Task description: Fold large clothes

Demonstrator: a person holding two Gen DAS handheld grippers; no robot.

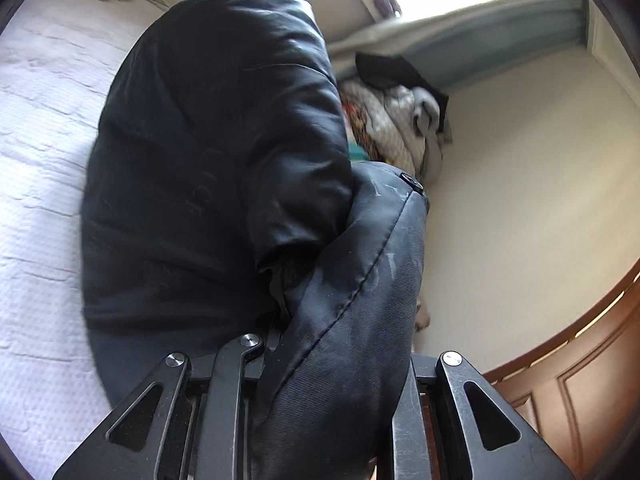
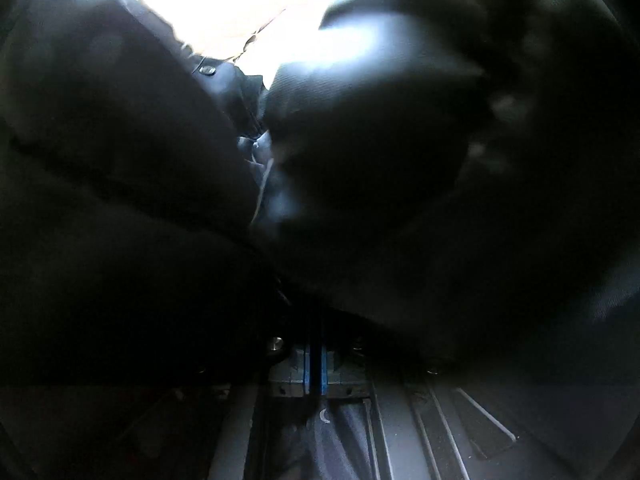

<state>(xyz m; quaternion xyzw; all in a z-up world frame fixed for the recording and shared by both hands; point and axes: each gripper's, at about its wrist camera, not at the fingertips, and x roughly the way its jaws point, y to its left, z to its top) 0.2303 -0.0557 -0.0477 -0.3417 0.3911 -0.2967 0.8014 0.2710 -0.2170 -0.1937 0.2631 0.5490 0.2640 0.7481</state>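
left gripper [image 1: 276,344] pinching a fold of my black jacket [image 1: 216,152], lifted off the white bed [image 1: 36,184] by its wall-side edge | right gripper [image 2: 316,364] pressed together under dark cloth, catch unclear | risk: slick padded fabric slipping free | faint lettering, unreadable

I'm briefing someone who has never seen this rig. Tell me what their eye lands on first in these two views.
A big black padded jacket fills the left wrist view, lying on a white bedspread, one fold clamped in the left gripper. Behind it a pile of clothes sits against the wall. The right wrist view is almost all dark jacket fabric, backlit by glare at the top.
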